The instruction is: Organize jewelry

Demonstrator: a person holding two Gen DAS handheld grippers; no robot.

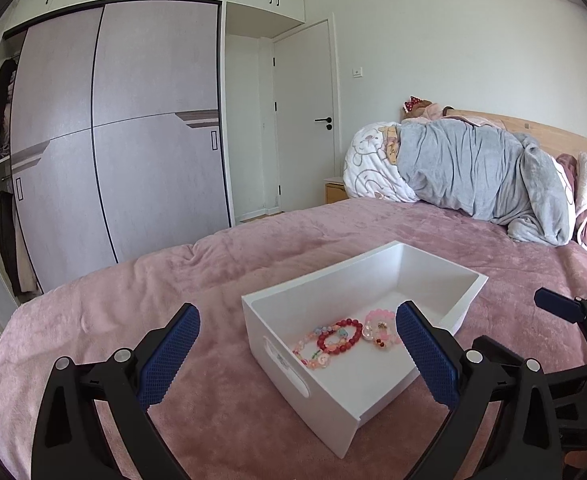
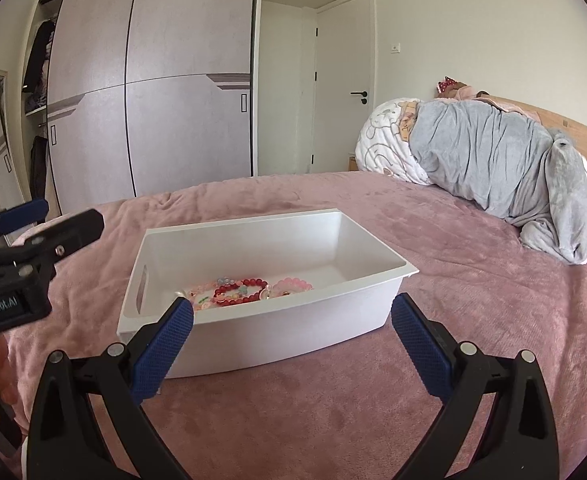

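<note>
Lying ahead of left hand-held gripper: bracelets, seemingly boxed

Beaded bracelets, red and pink, lie flat together at one end of the white bin.

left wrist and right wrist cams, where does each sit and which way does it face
Left wrist: on the left claw, aimed forward and slightly down over the pink bed at the white bin holding bracelets; own open fingers show, right claw at right edge.
Right wrist: on the right claw, facing the bin's long side; own open fingers show, left claw at left.
Both share bin, bracelets, wardrobe, door.
</note>
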